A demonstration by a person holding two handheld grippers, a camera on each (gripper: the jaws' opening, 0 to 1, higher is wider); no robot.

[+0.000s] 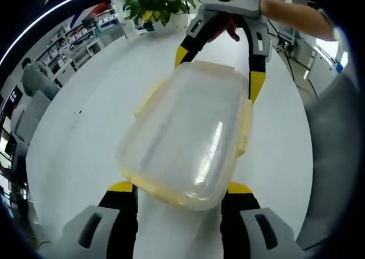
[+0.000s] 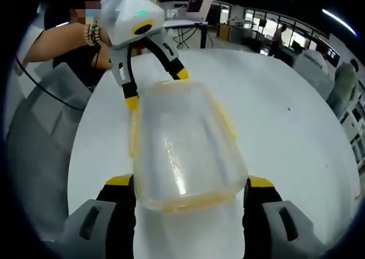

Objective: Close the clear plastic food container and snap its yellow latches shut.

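Note:
The clear plastic food container (image 1: 188,139) lies lid-up on the white table, its yellow latches (image 1: 245,122) along the rim. My left gripper (image 1: 180,187) is open, with its yellow-tipped jaws on either side of the container's near end. At the far end, my right gripper (image 1: 219,68) straddles the container the same way. In the right gripper view the container (image 2: 182,150) runs away from my right gripper (image 2: 189,181), open around its near end, to my left gripper (image 2: 157,88) at the far end. Whether the jaws press the walls is unclear.
The round white table (image 1: 85,128) spreads out around the container. A potted plant (image 1: 157,5) stands at its far edge. The person in grey (image 2: 40,133) stands close at the table's side. Office chairs (image 2: 336,82) and shelves lie beyond.

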